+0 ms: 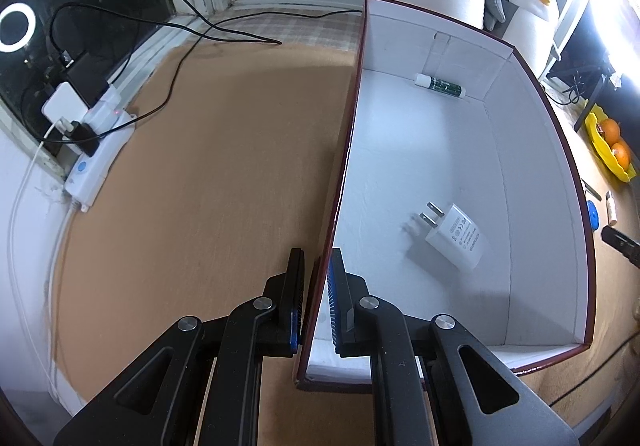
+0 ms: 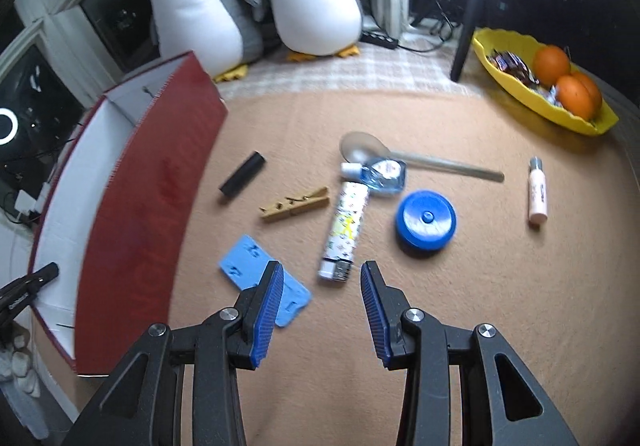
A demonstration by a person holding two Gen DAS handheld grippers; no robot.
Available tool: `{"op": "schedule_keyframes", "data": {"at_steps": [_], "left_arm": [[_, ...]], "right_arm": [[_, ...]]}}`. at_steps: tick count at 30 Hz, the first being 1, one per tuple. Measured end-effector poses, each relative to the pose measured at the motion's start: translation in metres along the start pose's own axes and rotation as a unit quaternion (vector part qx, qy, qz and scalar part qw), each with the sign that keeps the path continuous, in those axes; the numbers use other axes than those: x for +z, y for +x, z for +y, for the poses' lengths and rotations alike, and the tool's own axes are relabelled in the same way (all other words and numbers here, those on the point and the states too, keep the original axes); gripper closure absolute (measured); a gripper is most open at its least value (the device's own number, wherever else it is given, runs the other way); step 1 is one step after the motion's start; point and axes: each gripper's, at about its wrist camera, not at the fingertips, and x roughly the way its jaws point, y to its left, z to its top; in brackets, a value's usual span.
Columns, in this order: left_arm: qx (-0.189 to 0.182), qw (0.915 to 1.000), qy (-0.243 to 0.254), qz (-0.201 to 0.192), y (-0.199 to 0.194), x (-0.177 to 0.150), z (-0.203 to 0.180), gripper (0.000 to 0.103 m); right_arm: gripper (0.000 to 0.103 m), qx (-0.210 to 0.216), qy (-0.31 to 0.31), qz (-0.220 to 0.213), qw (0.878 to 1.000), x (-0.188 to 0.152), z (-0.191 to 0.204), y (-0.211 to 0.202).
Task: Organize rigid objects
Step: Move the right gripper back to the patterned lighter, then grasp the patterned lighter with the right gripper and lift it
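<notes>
The left gripper (image 1: 318, 286) is pinched shut on the near side wall of the red-edged, white-lined cardboard box (image 1: 540, 182), one pad outside and one inside, steadying it on the tan felt table cover (image 2: 460, 326). The right gripper (image 2: 322, 300) is spread and empty, pointing steeply down over the loose items to the box's right. Nearest its pads lie a flat light-blue plastic card holder (image 2: 248, 266), partly under the left pad in view, and a white patterned cylindrical lighter (image 2: 344, 230), whose metal end sits just ahead of the gap between the pads. Beyond these are a tan wooden clothespin (image 2: 294, 204), a round blue plastic lid (image 2: 426, 220), a black cylindrical tube (image 2: 242, 176), a small clear blue-liquid bottle (image 2: 380, 174), a grey metal spoon (image 2: 400, 156) and a pale pink cosmetic tube (image 2: 538, 192). Inside the box already: a white plug adapter (image 1: 456, 234) and, at the far wall, a green-and-white tube (image 1: 440, 85). Judgement: the step in hand is picking the next item, probably the lighter. Recommended: centre the pads across its narrow body, descend squarely, close firmly without disturbing the bottle touching its far end, and keep the box held.
</notes>
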Motion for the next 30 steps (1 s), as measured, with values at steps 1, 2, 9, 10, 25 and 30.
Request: {"op": "schedule_keyframes", "data": {"at_steps": [1,2,9,10,25,30], "left_arm": [[-0.001,1.0000,0.001,0.000,0.000,-0.001,0.000,0.093],[-0.002,1.0000,0.000,-0.001,-0.001,-0.001,0.001,0.093],[-0.006,1.0000,0.003,-0.005,-0.002,-0.003,0.001,0.093],[-0.006,1.0000,0.003,-0.005,-0.002,-0.003,0.001,0.093],[-0.008,0.9999,0.002,-0.006,-0.002,-0.004,0.001,0.093],[-0.007,1.0000,0.001,-0.005,-0.001,-0.003,0.002,0.093]], "right_arm": [[0.066,0.000,0.003,0.003,1.000,-0.001,-0.001,0.002],[0.066,0.000,0.007,0.007,1.000,-0.001,-0.004,0.005],[0.066,0.004,0.024,0.028,0.999,0.009,-0.007,0.024],[0.066,0.003,0.026,0.032,0.999,0.012,-0.007,0.028],[0.066,-0.030,0.019,0.075,0.997,0.037,-0.007,0.068],[0.067,-0.036,0.005,0.080,0.996,0.042,-0.004,0.073]]}}
